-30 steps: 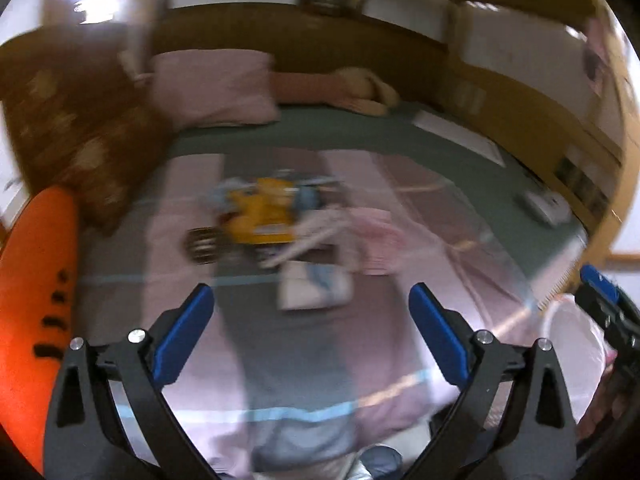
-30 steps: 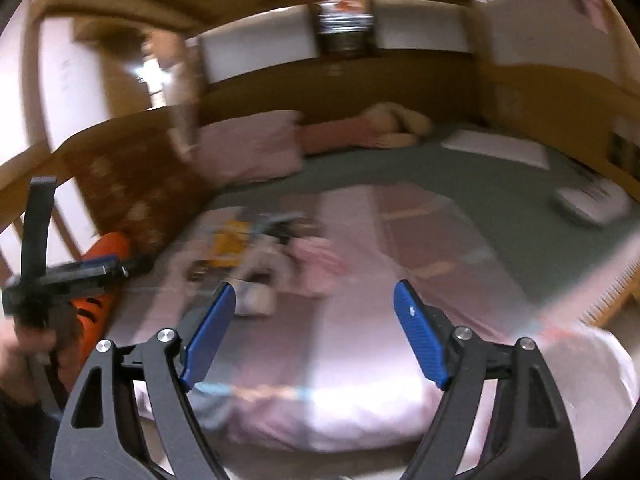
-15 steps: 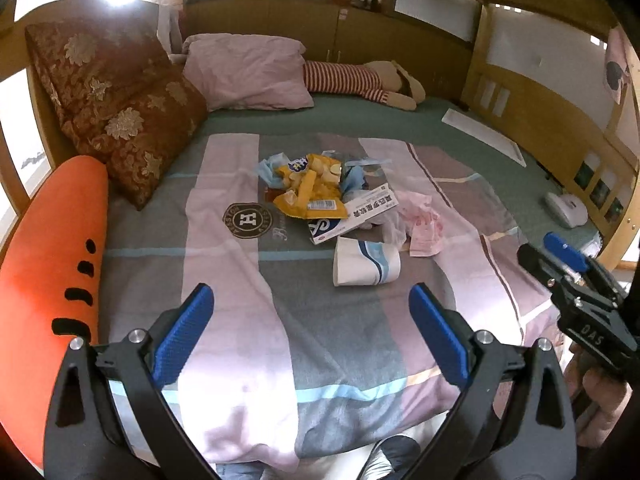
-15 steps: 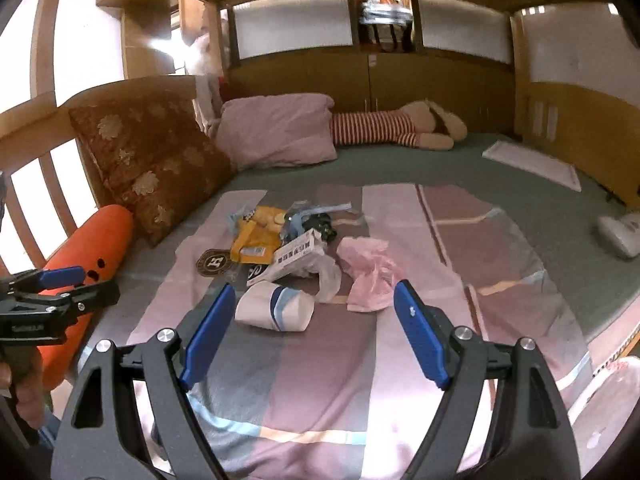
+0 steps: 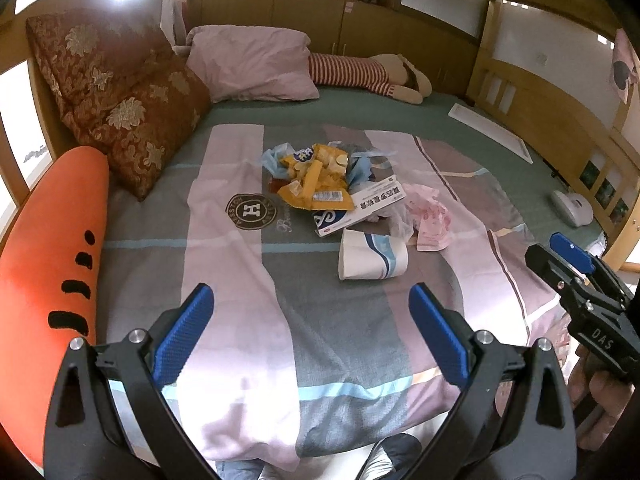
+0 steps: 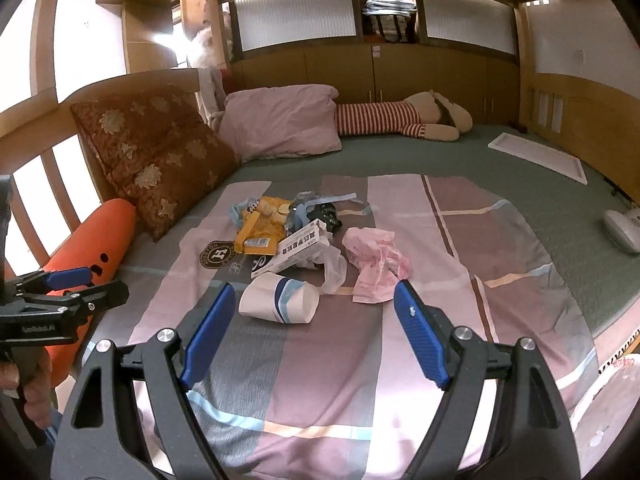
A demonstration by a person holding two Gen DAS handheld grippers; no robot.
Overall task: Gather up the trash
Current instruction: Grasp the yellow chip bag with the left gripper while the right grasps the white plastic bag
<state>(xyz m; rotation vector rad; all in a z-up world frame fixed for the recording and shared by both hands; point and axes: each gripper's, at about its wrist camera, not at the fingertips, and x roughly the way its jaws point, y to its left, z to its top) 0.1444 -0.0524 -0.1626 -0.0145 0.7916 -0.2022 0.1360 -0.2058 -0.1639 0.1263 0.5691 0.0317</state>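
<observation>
A heap of trash lies mid-bed on a striped blanket (image 5: 248,280): a tipped white paper cup (image 5: 372,256) (image 6: 280,302), a white medicine box (image 5: 360,206) (image 6: 300,250), a yellow snack wrapper (image 5: 312,180) (image 6: 258,228), crumpled pink paper (image 5: 430,218) (image 6: 374,266), a clear plastic bag (image 6: 332,270) and blue scraps (image 5: 362,170). My left gripper (image 5: 312,336) hovers open over the near blanket, short of the cup. My right gripper (image 6: 310,340) is open too, nothing between its fingers, the cup just beyond them. Each gripper shows at the edge of the other's view.
An orange carrot-shaped cushion (image 5: 52,240) and brown floral pillows (image 5: 128,112) line the left side. A pink pillow (image 5: 256,64) and a striped plush toy (image 5: 360,74) lie at the head. A white board (image 5: 492,132) and a white device (image 5: 572,208) sit at right, by the wooden bed frame (image 5: 540,92).
Both views went from motion blur to sharp and steady. Both grippers dropped closer to the bed; the trash heap now sits nearer in each view. Jaws unchanged.
</observation>
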